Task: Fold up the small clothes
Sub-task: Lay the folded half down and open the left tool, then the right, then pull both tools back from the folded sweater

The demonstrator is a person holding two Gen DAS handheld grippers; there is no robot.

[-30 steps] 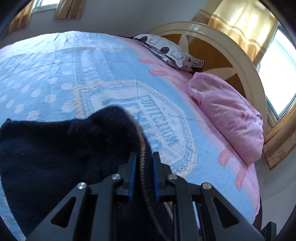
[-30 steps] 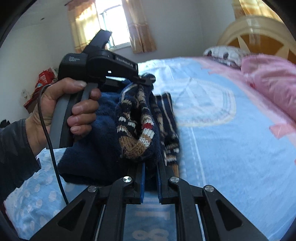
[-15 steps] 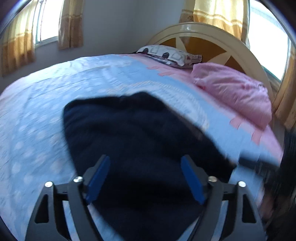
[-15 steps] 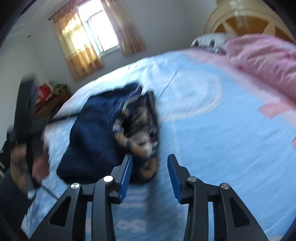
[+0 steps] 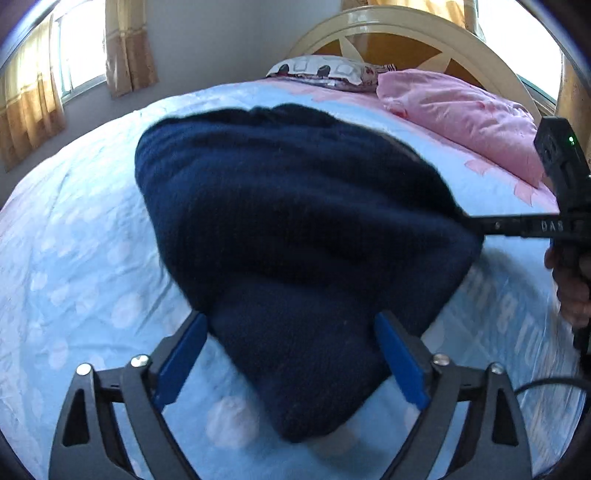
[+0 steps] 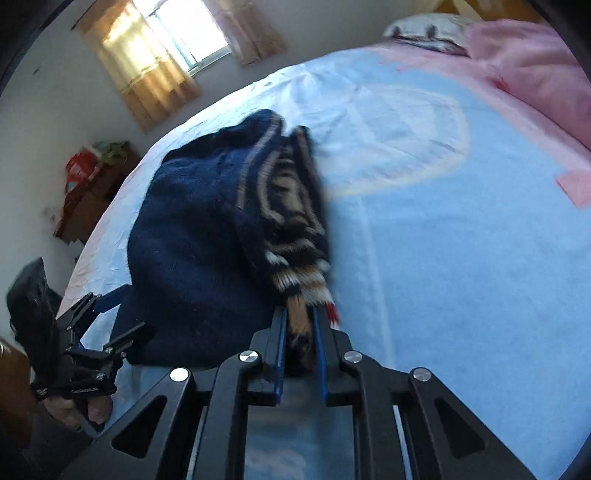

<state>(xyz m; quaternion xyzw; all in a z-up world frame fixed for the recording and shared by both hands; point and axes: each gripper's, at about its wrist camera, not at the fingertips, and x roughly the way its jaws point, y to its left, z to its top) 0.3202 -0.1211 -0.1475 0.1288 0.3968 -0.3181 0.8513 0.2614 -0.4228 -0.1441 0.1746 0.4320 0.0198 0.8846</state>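
two pillows point(image 5: 458, 110), headboard point(image 5: 406, 33), curtained window point(image 6: 177, 40), sweater point(image 5: 295, 229)

Navy sweater point(image 6: 192, 236) with tan-and-white striped trim; pale-blue dotted bedspread point(image 5: 74, 258); pink pillow point(image 5: 461, 110).

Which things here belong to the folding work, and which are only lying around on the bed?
Belongs to the job:
- navy knitted sweater, bundled on the blue bedspread
- right gripper, fingers closed on the sweater's striped edge
- left gripper, fingers wide open around the sweater

Just lying about:
- pink pillow
- patterned pillow
- curtains
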